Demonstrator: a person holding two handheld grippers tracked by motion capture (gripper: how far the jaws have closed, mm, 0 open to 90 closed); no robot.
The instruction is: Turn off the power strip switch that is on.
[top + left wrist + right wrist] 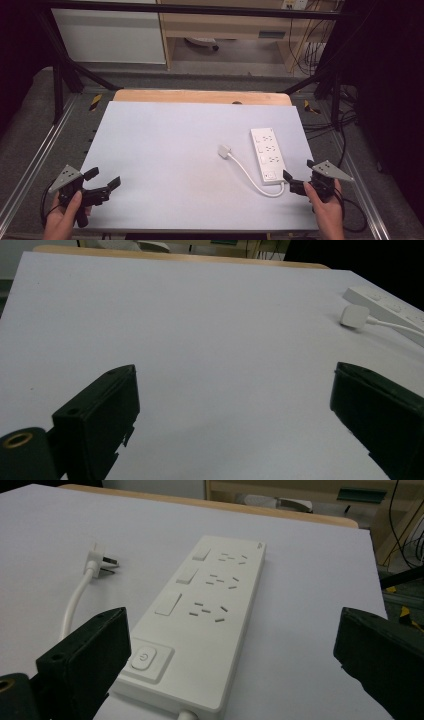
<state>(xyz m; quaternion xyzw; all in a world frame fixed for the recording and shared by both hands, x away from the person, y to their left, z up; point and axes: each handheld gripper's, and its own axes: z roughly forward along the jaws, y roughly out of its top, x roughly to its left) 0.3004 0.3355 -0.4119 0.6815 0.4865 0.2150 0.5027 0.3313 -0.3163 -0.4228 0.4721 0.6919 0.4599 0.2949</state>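
Right gripper [296, 181], jaws spread wide and empty, sits at the near end of the power strip [268, 155], whose long axis runs straight away up the desk [165, 150]. Its plug [224, 149] lies left of it. Left gripper [102, 183], also open, is well apart.

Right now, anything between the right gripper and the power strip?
Nothing visible. The right gripper sits open just off the near end of the white power strip, jaws facing it, with bare table between. The strip's cable loops off to the side toward its plug, clear of the approach.
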